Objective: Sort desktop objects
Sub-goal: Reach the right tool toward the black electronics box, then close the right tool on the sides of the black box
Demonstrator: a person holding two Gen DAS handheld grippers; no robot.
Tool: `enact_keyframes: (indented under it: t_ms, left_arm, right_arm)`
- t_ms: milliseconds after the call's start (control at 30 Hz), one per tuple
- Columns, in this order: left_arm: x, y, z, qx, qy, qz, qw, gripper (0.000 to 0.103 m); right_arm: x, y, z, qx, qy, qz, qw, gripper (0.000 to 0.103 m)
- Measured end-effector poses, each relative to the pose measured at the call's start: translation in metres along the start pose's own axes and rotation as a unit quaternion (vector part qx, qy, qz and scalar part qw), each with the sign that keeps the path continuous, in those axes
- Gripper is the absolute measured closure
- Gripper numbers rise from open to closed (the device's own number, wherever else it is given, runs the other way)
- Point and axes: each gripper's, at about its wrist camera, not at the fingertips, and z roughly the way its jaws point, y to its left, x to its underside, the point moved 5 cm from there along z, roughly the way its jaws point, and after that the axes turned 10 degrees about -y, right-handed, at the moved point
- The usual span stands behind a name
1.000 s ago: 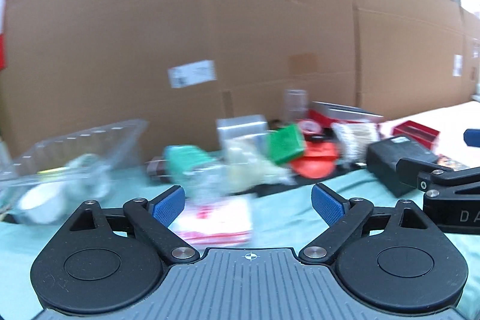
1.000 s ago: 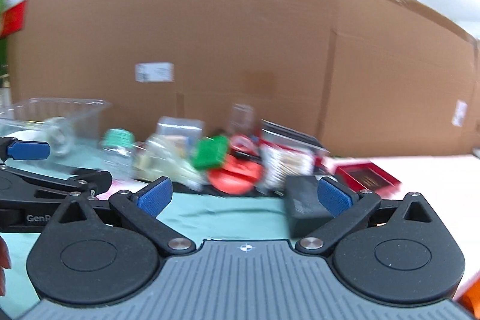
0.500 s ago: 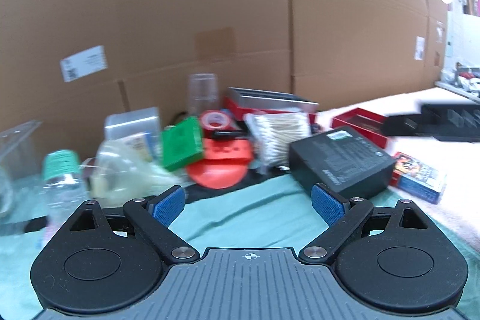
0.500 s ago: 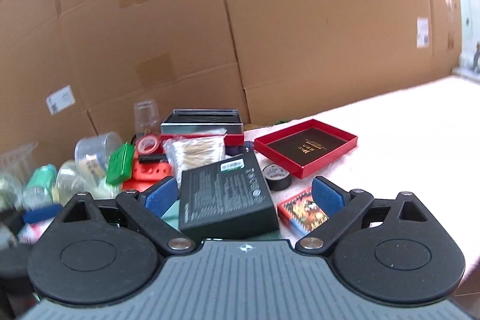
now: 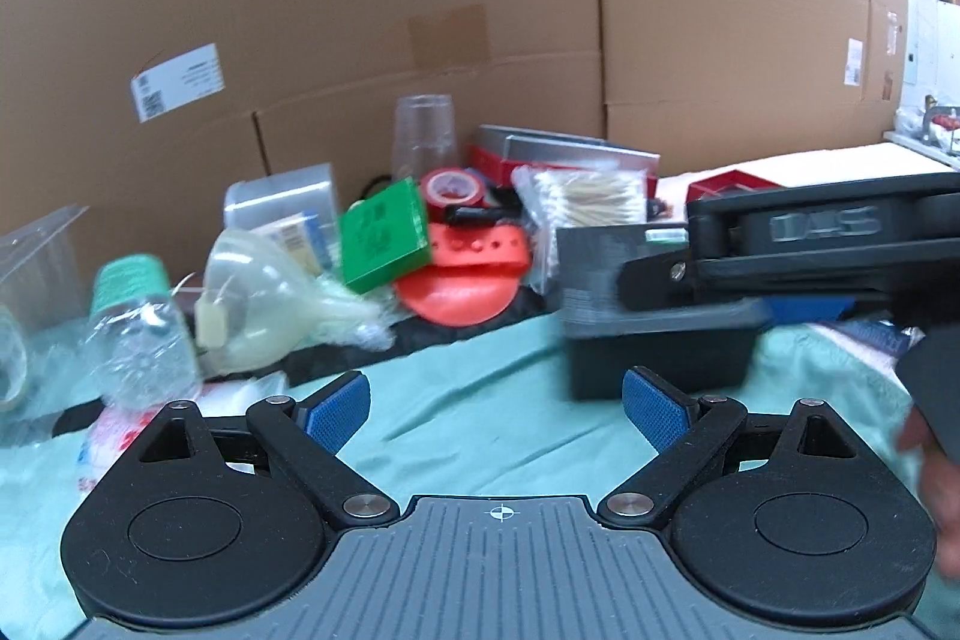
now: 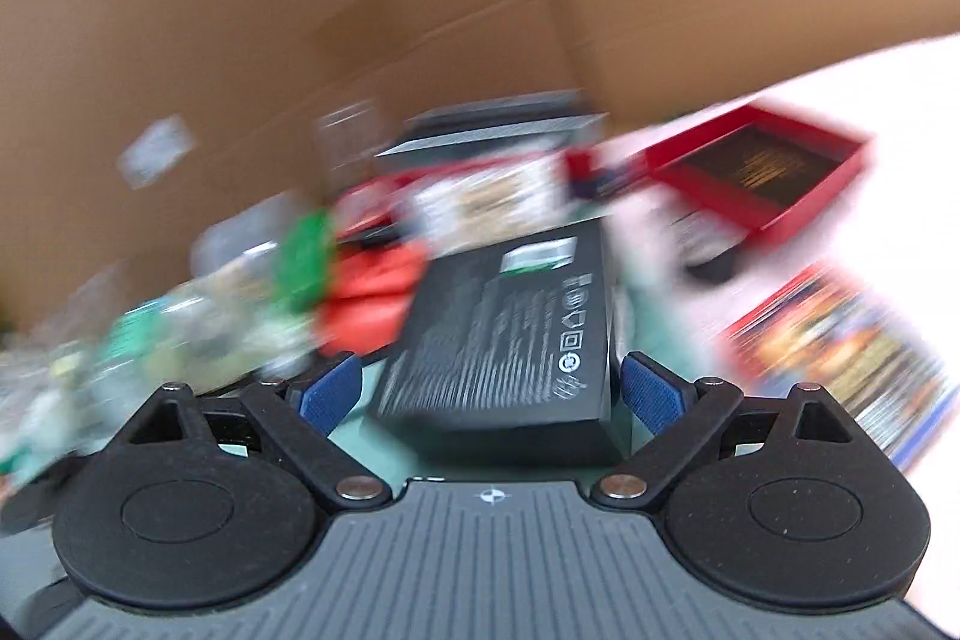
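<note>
While the right gripper [image 6: 491, 391] straddles the near end of the black box [image 6: 510, 334], its jaws stand spread and have just been closing a little; the box sits between the pads, neither one clearly pressing it. Box's long axis runs away from the jaws, tilted slightly off their centreline, so the pads face its long sides. Right hand is plainly the nearer; from the left wrist view it reaches in from the right, over the box top.

Left gripper [image 5: 495, 403] hangs with jaws spread and empty over the teal cloth [image 5: 480, 400], box ahead and to its right.

Box: matte black card, flat, sharp-edged, fine white print and a small label on top. Likely rigid, holds well across its width.

Beyond it, blurred: red tray [image 6: 762, 172] with dark lining, glossy printed packet [image 6: 840, 346]. Left of the box: orange plastic piece [image 5: 462, 280], green block [image 5: 384, 235], cotton swabs [image 5: 591, 196] in a clear bag, crinkled clear bottle [image 5: 141, 334]. Cardboard wall [image 5: 420, 10] behind.
</note>
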Motion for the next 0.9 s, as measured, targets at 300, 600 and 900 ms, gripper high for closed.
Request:
enact_keyframes:
  t_ms: [300,600,900]
  left_arm:
    - [0.001,0.008,0.001,-0.006,-0.007,-0.022,0.9997,0.006]
    - [-0.004,-0.023,0.012,0.01,-0.017,-0.024,0.9995,0.012]
    - [0.008,-0.026,0.017,0.02,0.011,-0.031,0.9993,0.01]
  right_arm:
    - [-0.027,-0.012,-0.005,0.057,-0.065,-0.042,0.995,0.017]
    - [-0.028,-0.042,0.042,0.023,0.005,-0.016,1.0,0.031]
    - [-0.013,-0.03,0.043,-0.023,0.042,0.014,0.999,0.03]
